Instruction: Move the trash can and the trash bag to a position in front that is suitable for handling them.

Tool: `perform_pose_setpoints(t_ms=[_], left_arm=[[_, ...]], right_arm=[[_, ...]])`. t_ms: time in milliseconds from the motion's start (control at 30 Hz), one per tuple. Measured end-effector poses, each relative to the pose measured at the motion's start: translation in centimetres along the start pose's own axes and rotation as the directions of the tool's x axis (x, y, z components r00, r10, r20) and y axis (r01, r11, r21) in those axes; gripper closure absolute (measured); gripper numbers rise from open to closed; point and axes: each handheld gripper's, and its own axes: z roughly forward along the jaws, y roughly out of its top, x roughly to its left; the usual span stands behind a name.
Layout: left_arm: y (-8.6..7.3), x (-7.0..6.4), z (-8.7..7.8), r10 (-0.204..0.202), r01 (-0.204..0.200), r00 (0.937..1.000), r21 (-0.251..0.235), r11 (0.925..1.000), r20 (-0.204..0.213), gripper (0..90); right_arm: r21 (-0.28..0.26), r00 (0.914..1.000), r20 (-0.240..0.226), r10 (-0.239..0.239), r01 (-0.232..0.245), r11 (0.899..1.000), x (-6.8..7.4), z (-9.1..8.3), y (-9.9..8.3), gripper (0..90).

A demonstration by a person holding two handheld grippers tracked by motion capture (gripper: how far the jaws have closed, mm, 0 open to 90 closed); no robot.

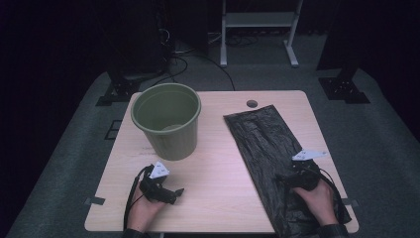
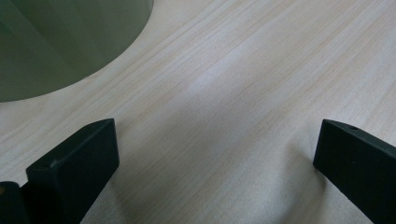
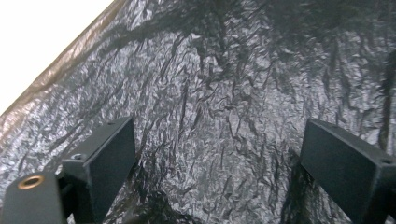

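Nearest the person, the left gripper [image 1: 173, 192] rests on bare tabletop [image 1: 218, 168] with its 2 jaws spread wide and holding nothing. The right gripper [image 1: 283, 179] sits over the black bin bag [image 1: 262, 134], jaws wide, nothing pinched; its dark body is hard to make out against the plastic (the bag's near end is hidden under the hand). Bare wood lies between both grippers. Farther off stands the green waste bin [image 1: 168, 124], left of the bag, its base hidden by its own rim.
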Motion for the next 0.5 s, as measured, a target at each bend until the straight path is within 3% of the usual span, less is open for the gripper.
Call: perform_pose_setpoints(t_ms=[167,500], left_arm=[[-0.2,0.3,-0.4,-0.024,0.024,0.9996,-0.010,0.9997,0.011,0.0],[-0.3,0.5,-1.1,-0.059,0.059,0.9982,-0.016,0.9981,0.010,0.0]], right_arm=[[0.011,0.9996,0.015,-0.025,0.024,1.000,0.3,0.4,-0.1,9.6],[-0.022,0.9994,0.033,-0.009,0.010,1.000,0.4,0.3,-0.6,9.7]])
